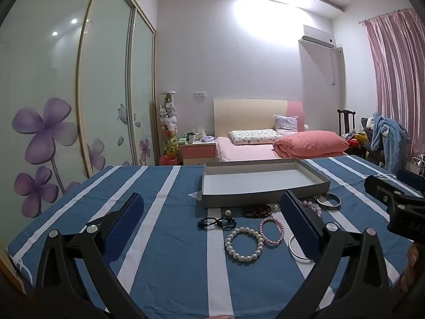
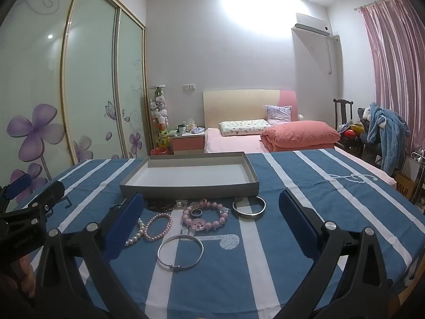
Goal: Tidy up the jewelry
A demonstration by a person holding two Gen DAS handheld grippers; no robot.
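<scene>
An empty grey box (image 1: 263, 180) (image 2: 191, 174) sits on the blue striped cloth. In front of it lie several bracelets: a white pearl one (image 1: 244, 244), a small pink bead one (image 1: 271, 231) (image 2: 158, 226), a black one (image 1: 216, 222), a dark bead one (image 1: 257, 210), a large pink bead one (image 2: 205, 216), a thin silver bangle (image 2: 180, 252) and a wide silver cuff (image 2: 249, 208). My left gripper (image 1: 212, 207) is open above the pearl bracelets. My right gripper (image 2: 211, 207) is open above the bangle. Both are empty.
The striped table (image 1: 164, 252) ends at its left and far edges. Behind it stand a bed (image 1: 265, 143), a nightstand (image 1: 198, 151), a wardrobe with sliding doors (image 1: 79, 93) at left, and a chair with a blue garment (image 1: 387, 141) at right.
</scene>
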